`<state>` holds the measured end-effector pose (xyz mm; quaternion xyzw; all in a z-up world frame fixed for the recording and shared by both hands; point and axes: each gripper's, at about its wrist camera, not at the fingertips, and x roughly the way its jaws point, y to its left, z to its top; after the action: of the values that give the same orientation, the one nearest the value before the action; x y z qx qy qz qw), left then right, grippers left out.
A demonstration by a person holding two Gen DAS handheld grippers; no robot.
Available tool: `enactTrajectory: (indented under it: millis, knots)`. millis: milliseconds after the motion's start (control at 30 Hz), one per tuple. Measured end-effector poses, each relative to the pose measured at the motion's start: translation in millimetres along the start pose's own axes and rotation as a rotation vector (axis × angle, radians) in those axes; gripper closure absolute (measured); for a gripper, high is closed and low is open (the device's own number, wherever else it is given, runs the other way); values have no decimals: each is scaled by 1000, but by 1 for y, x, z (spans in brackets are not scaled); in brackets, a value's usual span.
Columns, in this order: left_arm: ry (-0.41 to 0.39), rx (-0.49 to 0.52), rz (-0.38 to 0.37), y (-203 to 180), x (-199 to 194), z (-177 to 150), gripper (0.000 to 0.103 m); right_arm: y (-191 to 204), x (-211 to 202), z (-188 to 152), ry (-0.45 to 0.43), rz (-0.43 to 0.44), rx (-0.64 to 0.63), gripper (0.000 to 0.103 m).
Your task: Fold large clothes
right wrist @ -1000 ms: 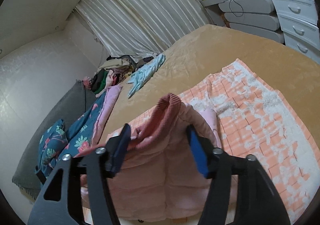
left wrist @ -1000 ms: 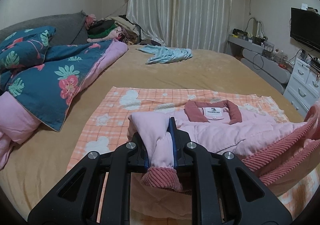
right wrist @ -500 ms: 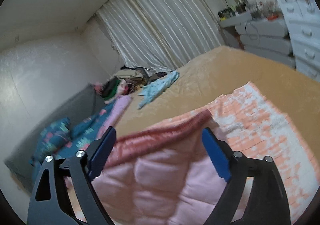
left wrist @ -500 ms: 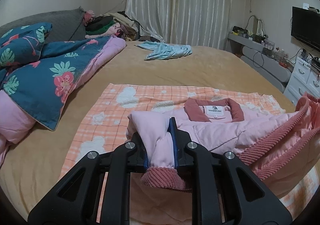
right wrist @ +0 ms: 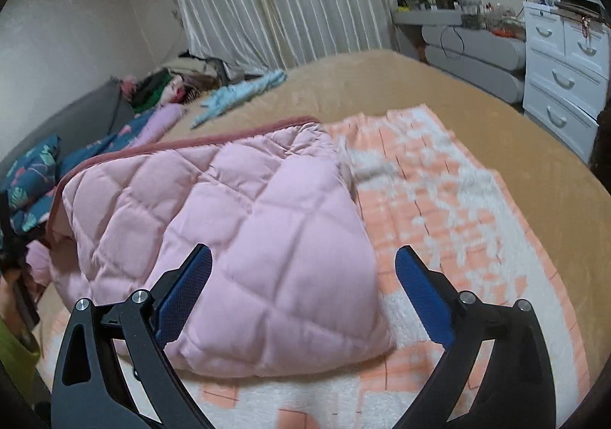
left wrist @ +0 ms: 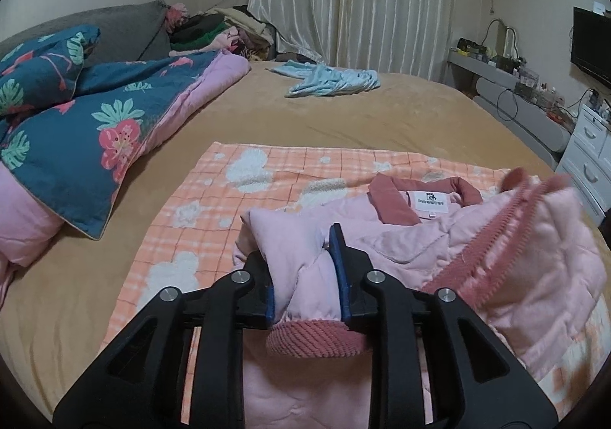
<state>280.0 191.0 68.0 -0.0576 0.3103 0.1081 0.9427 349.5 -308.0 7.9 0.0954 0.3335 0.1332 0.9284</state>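
A pink quilted jacket (left wrist: 420, 238) with a dusty-red collar (left wrist: 389, 200) lies on an orange checked blanket (left wrist: 229, 207). My left gripper (left wrist: 296, 244) has one sleeve (left wrist: 301, 276) between its pads, the ribbed cuff (left wrist: 317, 341) hanging out at the back. Its jaws are opening, though the pads still touch the fabric. In the right wrist view the jacket (right wrist: 248, 219) lies folded over on the blanket (right wrist: 439, 200), lining side up. Just above its near corner, my right gripper (right wrist: 303, 251) is spreading wide, its pads touching nothing.
The bed (left wrist: 343, 123) has a tan cover. A floral duvet (left wrist: 95, 123) is bunched along the left side. A light blue garment (left wrist: 332, 79) lies farther back, near a heap of clothes (left wrist: 214, 32). White drawers (right wrist: 561, 74) stand off the right edge.
My right gripper let go of the jacket's ribbed hem, spread wide and sank; the freed half has dropped flat over the rest. The left jaws have parted a little around the sleeve.
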Motion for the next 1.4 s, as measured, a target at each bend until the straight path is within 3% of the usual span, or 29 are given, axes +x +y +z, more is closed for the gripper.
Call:
enactTrajectory:
  millis: [233,267,300,333,500,633,833,1033,1200,1400]
  knots:
    - [-3,-30,-51,0,-5,3,69,-6,21,-11,38,-11,-6,7]
    - [-4,-36,-72,1,-9,4,53,-5,23,-11,42,-11,-9,7]
    - [-15,-38,-80,0,-12,5,21,-5,24,-10,43,-10,-11,7]
    - [-29,-34,-68,-1,-15,7,11,-5,25,-10,44,-7,-13,7]
    - [-113,16,-37,-6,-44,19,9,2,21,-10,41,1,-25,7]
    - [-128,37,5,3,-53,11,9,5,19,-8,33,-8,-46,7]
    - [7,1,38,35,-18,-34,9,2,24,-6,41,-48,-64,7]
    - [147,-169,-110,66,16,-88,9,-1,51,-4,84,-110,-119,7]
    - [158,-175,-153,59,21,-105,9,-3,71,-6,122,-125,-146,7]
    - [146,-82,-126,36,16,-97,9,-4,74,-5,119,-114,-128,7]
